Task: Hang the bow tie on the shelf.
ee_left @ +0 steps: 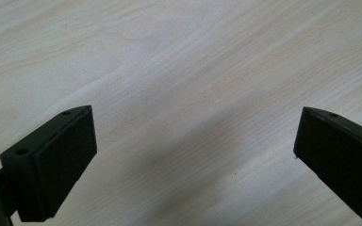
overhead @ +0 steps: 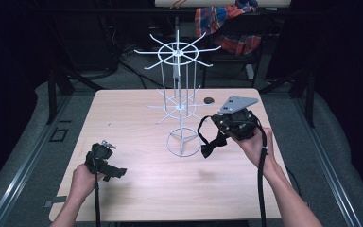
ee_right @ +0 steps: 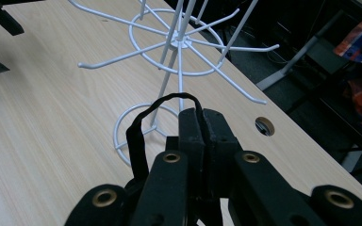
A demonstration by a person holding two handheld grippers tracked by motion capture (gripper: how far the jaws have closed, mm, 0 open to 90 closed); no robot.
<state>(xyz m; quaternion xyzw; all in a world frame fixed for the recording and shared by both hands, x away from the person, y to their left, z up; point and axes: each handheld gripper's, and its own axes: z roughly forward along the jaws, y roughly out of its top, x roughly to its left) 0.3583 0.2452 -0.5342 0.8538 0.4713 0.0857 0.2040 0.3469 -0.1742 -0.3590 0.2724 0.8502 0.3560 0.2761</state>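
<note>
Two grippers are over a light wooden table (overhead: 137, 189), each one in a hand of the person. The left gripper (overhead: 116, 172) is near the front left corner of the table, low over the wood. In the left gripper view its jaws stand wide apart with nothing between them, and under them is bare wood grain.

The right gripper (ee_right: 202, 123) is held above the right part of the table, close to the right edge. Its jaws are pressed together on the strap of a black bow tie (overhead: 213, 144). In the right gripper view the thin black strap (ee_right: 139, 129) makes a loop that rises from the clamped jaws and goes down on the left side. In the high view the bow itself hangs under the gripper, just beside the base ring of the rack, and I cannot tell if it touches the table.

A white wire display rack (overhead: 179, 85) stands upright near the middle of the table, a little toward the far edge. It has a round base ring, a central pole and two levels of hooks that spread like spokes. All hooks that I can see are bare.

A small round hole (overhead: 209, 100) is in the table near the far edge, right of the rack. Behind the table, a checked cloth (overhead: 227, 23) in red, blue and orange hangs on a dark frame.
</note>
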